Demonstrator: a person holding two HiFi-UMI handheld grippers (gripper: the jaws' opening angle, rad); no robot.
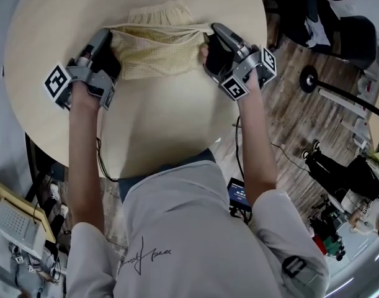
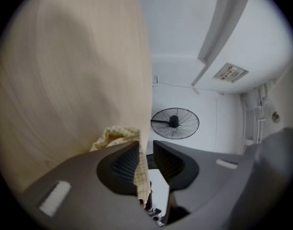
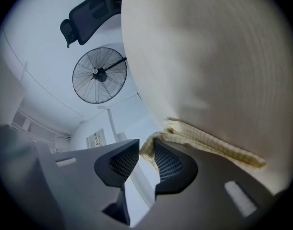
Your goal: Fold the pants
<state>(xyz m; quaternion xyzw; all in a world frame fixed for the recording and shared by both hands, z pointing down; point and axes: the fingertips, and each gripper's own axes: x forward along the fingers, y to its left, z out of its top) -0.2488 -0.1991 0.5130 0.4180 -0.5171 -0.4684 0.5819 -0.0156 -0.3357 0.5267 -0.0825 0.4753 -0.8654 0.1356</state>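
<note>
The pants (image 1: 157, 53), a thin pale-yellow cloth with a fine check, lie bunched on the round, light wood-grain table (image 1: 164, 135). They span the gap from the left gripper (image 2: 146, 148) to the right gripper (image 3: 146, 145). Their long axis runs straight from one set of jaws to the other, and the gathered, ruffled waistband (image 1: 159, 12) lies beyond both grippers' tips. A turned-over edge is drawn in a nearly straight line between the two tips, and the cloth sags in soft wrinkles on the near side of it. The left gripper's dark ribbed jaws stand apart: a strip of the cloth hangs in the gap, flat against one pad, with clear space to the other pad. The right gripper's jaws are apart too, with a crumpled corner of cloth just at their tips and not pinched. Past both grippers stands a round wire-caged fan (image 2: 175, 122)
</note>
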